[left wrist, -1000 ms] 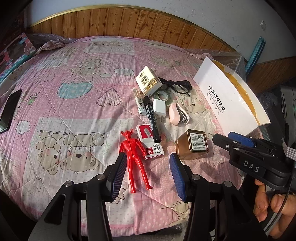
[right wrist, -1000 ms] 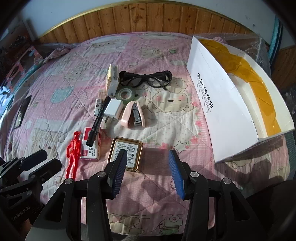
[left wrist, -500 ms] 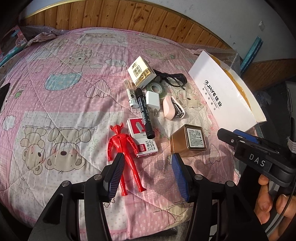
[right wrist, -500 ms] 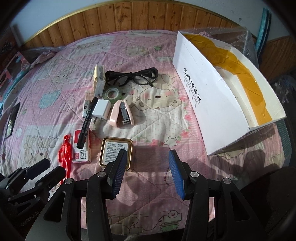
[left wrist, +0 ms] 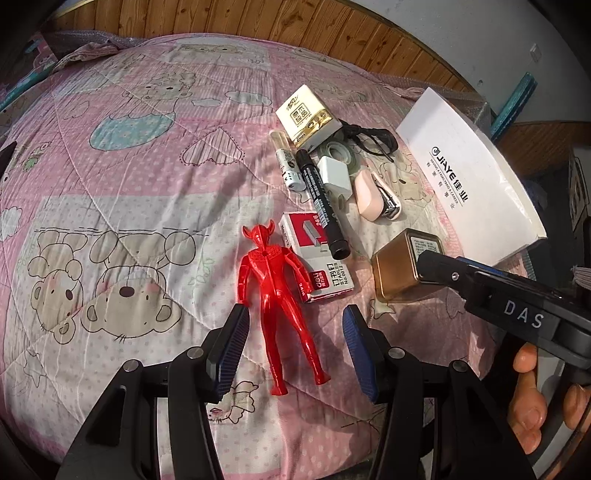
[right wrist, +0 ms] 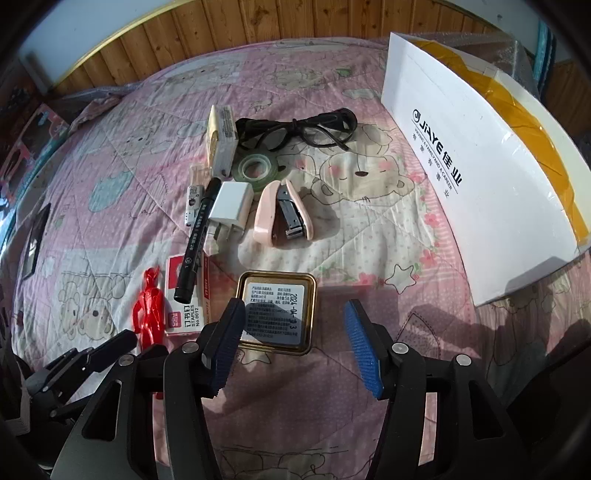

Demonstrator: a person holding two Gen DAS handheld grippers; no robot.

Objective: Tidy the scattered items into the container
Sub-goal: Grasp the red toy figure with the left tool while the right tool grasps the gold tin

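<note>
On a pink quilt lies a red toy figure, its legs between the blue pads of my open left gripper. My right gripper is open too, hovering just above and right of a gold tin. Further off lie a staples box, a black marker, a white charger, a pink stapler, a tape roll, black glasses and a cream box. The white container with a yellow-taped inside stands at the right.
A small white tube lies beside the marker. A dark phone rests on the quilt at far left. A wooden headboard lines the far side. A hand holds the right gripper's handle.
Both grippers have moved forward and lower towards the items. The toy figure's legs now lie between the left fingers, and the gold tin sits closer to the right fingers.
</note>
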